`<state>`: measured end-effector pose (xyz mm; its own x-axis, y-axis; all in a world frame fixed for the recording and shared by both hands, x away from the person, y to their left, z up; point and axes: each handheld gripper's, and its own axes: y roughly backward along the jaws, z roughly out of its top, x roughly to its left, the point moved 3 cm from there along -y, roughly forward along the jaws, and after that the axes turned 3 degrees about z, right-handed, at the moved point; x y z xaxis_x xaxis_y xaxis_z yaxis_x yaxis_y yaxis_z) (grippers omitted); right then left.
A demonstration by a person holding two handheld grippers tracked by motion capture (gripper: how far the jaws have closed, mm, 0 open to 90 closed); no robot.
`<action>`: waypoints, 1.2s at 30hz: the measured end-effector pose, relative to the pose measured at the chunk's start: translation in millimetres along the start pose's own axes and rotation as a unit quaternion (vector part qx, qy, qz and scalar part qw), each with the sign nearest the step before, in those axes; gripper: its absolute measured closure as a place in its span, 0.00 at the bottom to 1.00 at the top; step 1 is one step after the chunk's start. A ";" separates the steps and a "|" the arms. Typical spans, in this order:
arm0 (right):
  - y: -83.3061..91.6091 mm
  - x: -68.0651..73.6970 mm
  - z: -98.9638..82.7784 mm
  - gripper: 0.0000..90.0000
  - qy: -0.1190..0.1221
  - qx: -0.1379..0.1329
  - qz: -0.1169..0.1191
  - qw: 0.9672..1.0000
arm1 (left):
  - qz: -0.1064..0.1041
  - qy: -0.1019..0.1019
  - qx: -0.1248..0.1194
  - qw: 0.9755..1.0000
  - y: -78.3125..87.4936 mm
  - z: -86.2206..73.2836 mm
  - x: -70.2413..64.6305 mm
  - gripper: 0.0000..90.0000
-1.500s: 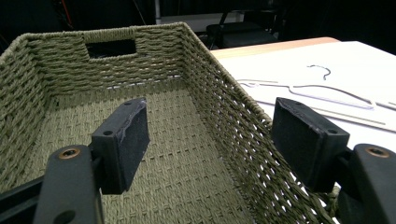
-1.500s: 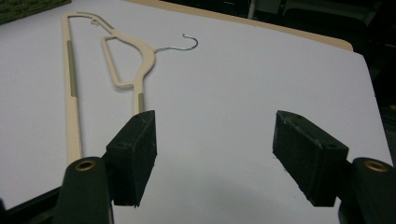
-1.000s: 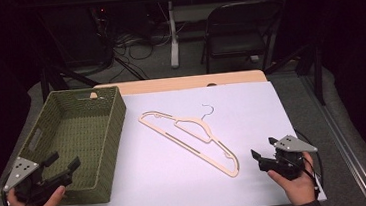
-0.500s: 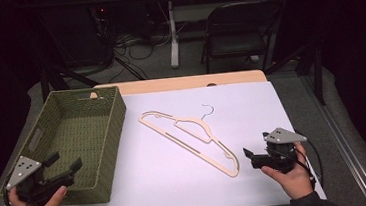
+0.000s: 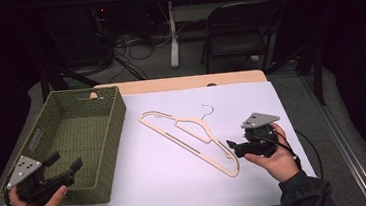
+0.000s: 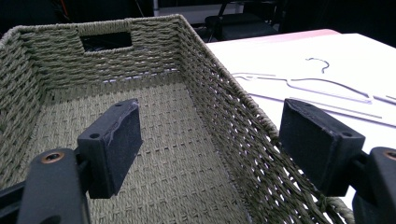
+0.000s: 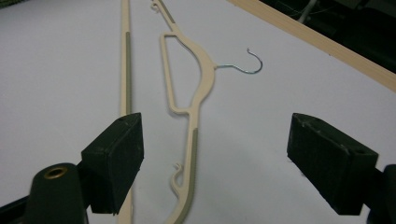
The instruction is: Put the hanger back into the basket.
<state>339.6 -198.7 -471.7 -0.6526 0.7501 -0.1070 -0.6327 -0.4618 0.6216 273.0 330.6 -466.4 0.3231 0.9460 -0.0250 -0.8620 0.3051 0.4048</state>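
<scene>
Here the right tongs [image 5: 236, 147], spread wide and empty, hover at the near end of the flat hanger [image 5: 189, 135] on the desk [image 5: 153, 186], and may skid off its thin arm, while beyond, left tongs [image 5: 69, 168] gape idle over the basket [image 5: 115, 124].

Cream hanger, olive basket, black jaws on white.

My right gripper [image 5: 232, 145] is black with a grey plate on top, and my left gripper [image 5: 69, 169] matches it, black under a pale grey plate dotted with dark holes. Between my right jaws I see the hanger [image 7: 192, 100]: cream plastic with duller olive-beige strips along its arms and a thin silver hook. The basket [image 5: 81, 137] at my left is olive green, woven in a tight ribbed pattern. The table [image 5: 179, 193] is plain white, with a light wood-coloured edge at the far side.
</scene>
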 end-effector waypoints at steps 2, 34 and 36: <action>-3.6 4.6 9.1 0.21 0.014 0.007 0.002 1.000 | 0.000 0.001 0.000 1.000 -0.2 0.0 0.1 0.24; -51.8 7.1 36.6 0.31 0.063 0.289 0.084 0.952 | -0.007 -0.003 0.005 1.000 -3.0 -0.4 -3.0 0.25; -57.3 8.6 37.3 0.31 0.066 0.297 0.085 0.949 | -0.007 -0.003 0.005 1.000 -3.2 -0.5 -3.1 0.25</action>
<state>385.8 -148.1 -479.3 -0.7963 0.6038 -0.0378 -0.1925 -0.1936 0.9620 274.6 326.7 -468.1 0.3369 0.9412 -0.0254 -0.8535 0.3167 0.4139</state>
